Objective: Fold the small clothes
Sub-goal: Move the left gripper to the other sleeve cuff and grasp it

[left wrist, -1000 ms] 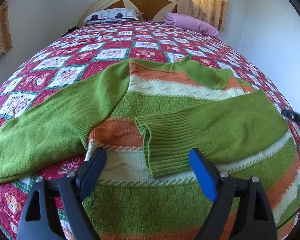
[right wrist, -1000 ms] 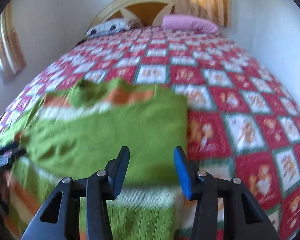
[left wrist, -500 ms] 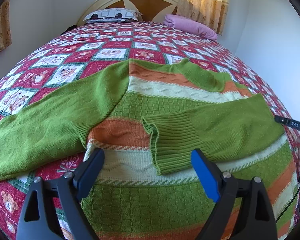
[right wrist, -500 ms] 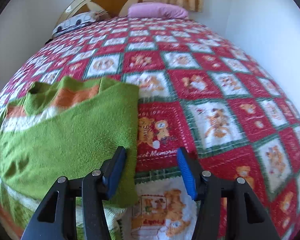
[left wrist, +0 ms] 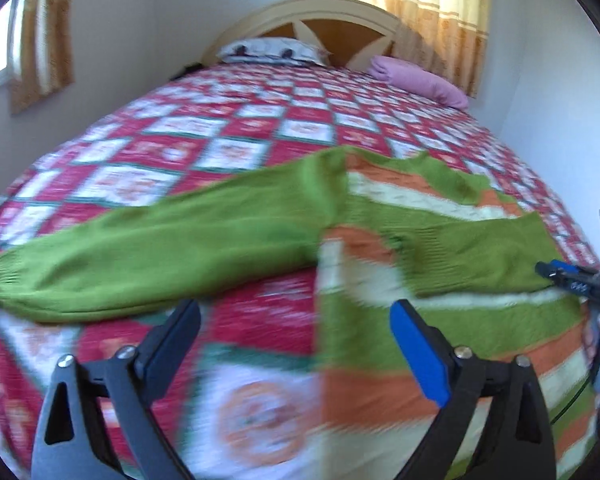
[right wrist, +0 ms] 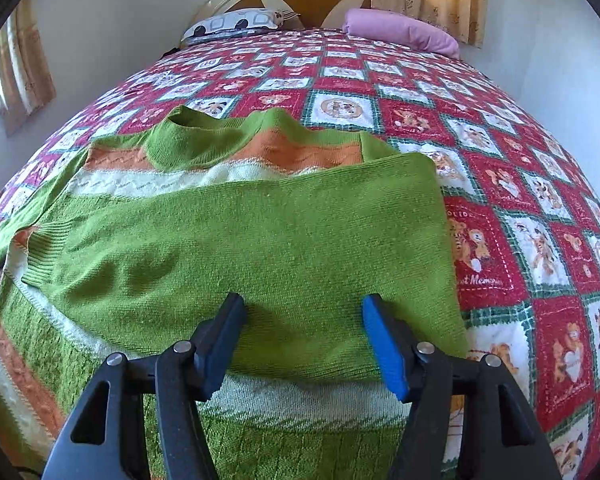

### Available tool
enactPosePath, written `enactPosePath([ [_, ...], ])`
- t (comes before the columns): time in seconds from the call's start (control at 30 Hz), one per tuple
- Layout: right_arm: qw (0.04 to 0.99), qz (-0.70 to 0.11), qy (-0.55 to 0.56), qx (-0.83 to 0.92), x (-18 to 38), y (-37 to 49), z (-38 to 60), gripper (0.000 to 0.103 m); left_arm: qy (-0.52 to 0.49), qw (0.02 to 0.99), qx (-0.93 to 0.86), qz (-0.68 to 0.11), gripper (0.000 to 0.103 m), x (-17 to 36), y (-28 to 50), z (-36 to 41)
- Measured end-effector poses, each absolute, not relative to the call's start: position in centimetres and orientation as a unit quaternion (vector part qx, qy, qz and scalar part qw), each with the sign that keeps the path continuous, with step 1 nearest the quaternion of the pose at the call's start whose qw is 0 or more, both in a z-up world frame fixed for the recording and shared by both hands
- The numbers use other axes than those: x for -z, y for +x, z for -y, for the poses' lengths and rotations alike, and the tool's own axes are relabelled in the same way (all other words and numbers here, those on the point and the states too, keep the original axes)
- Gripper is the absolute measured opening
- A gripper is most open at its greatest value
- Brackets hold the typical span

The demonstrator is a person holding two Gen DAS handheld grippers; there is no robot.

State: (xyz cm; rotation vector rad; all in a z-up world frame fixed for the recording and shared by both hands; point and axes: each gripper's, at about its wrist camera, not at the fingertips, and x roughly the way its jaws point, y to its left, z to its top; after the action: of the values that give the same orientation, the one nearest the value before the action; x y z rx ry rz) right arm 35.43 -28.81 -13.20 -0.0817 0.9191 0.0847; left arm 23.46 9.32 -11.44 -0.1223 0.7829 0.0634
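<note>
One sleeve is folded in, and the other sleeve is waiting.

The striped sweater [right wrist: 148, 184] is lying flat on the bed cover [right wrist: 499, 128], with its folded sleeve [right wrist: 260, 248] resting across its middle. The right gripper [right wrist: 303, 336] is hanging over that sleeve; its jaws have just been opening and are holding nothing. The left gripper [left wrist: 296, 336] has been sliding sideways from the sweater's middle toward the long sleeve [left wrist: 148, 252], which is stretching out over the bed cover. Its jaws have been opening wide too, and they are empty. That sleeve probably gets folded in next.
</note>
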Motion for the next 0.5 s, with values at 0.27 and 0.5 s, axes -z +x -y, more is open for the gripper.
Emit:
enactPosePath([
  [0.27,0.900,-0.431,-0.049,-0.038,13.4,35.0,28.8,0.063,-0.101,0.905,-0.150,-0.384,0.099,11.9,19.7,-20.0],
  [0.5,0.904,-0.424,-0.046,-0.039,13.5,34.7,28.8,0.064,-0.209,0.868,-0.259,-0.369,0.095,12.5,17.9,-29.3],
])
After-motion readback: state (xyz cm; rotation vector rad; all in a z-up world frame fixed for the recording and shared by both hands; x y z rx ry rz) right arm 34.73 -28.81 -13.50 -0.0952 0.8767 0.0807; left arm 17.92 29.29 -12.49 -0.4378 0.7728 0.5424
